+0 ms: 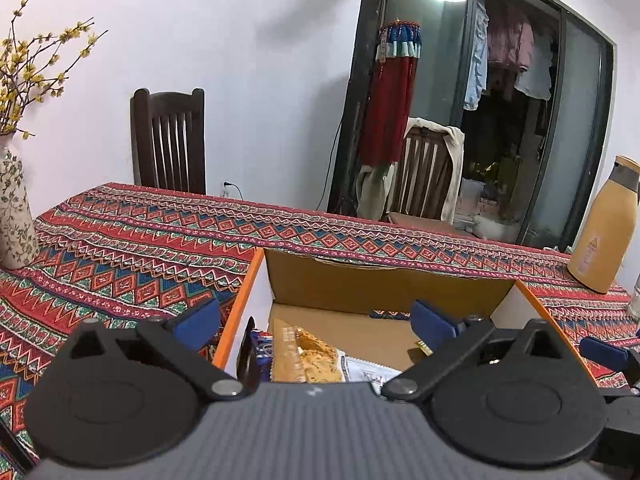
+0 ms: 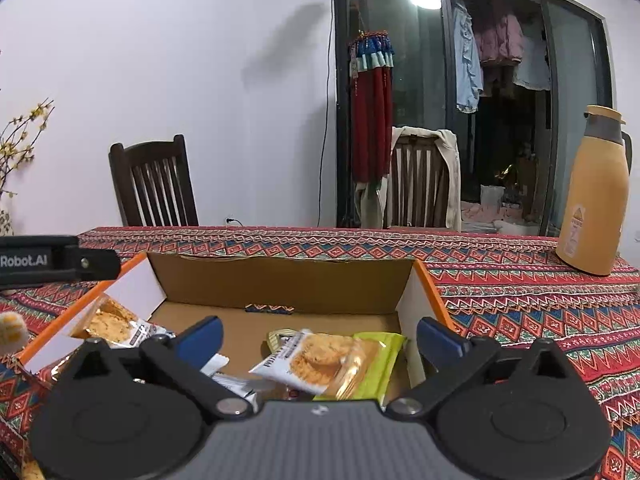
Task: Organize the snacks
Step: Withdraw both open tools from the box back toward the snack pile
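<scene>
An open cardboard box (image 1: pixel 380 284) with orange outer edges sits on the patterned tablecloth. My left gripper (image 1: pixel 316 322) hovers open over the box's left half, nothing between its blue fingers. Below it lies a cookie packet (image 1: pixel 308 356). In the right wrist view the same box (image 2: pixel 280 284) holds a white-and-clear cookie packet (image 2: pixel 316 364) lying on a green packet (image 2: pixel 380 364). Another cookie packet (image 2: pixel 110 320) leans against the left wall. My right gripper (image 2: pixel 320 340) stands open above the box's right half, holding nothing.
A flowered vase (image 1: pixel 16 208) with yellow blossoms stands at the table's left. A tan thermos jug (image 2: pixel 592 196) stands at the right. Two wooden chairs (image 2: pixel 154 184) are behind the table, with a glass sliding door (image 2: pixel 500 100) beyond.
</scene>
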